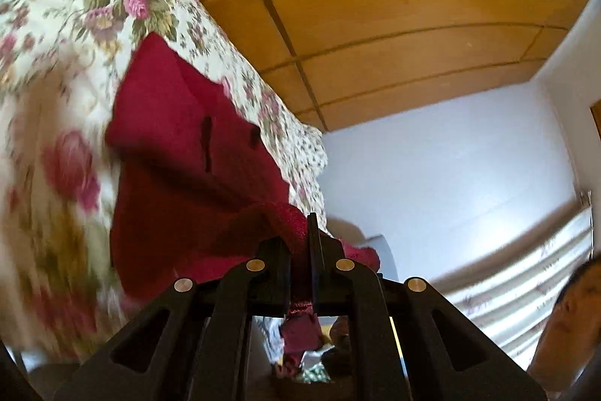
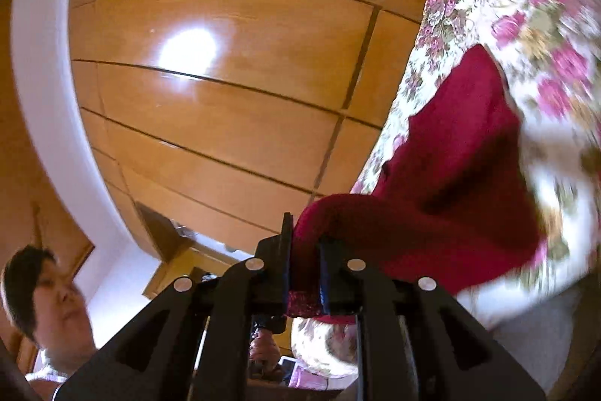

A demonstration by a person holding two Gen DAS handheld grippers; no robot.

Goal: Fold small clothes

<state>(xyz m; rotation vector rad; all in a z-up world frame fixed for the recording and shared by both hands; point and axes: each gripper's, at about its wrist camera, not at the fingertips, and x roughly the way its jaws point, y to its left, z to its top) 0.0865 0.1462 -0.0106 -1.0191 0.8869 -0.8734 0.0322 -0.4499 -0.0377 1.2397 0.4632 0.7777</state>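
both tongs are clenched on the same red garment point(image 1: 188, 153): the left gripper point(image 1: 300, 243) pinches a bunched, lacy edge between its jaws, and the right gripper point(image 2: 304, 269) pinches another edge, with a strip of lace showing below its pads. the cloth hangs lifted between the two, its free part trailing back toward the flowered bedspread point(image 1: 75, 6), which is blurred in both views. a wooden wardrobe point(image 2: 225, 62) stands behind, and a person's head shows at the edge of each view

risks, as i judge them: the right grip looks the looser of the two, holding a thicker wad, so the edge could slide out if the hands pull apart too hard. each gripper holds a crumpled bunch rather than a clean corner, so the fold line may come out skewed, or a hidden layer may be caught and drag along. the trailing part may snag or rub on the bedspread and fold under itself as the cloth is laid down. the blur hints at brisk motion; a swinging hem would land unevenly. lace could also catch on a pad at release
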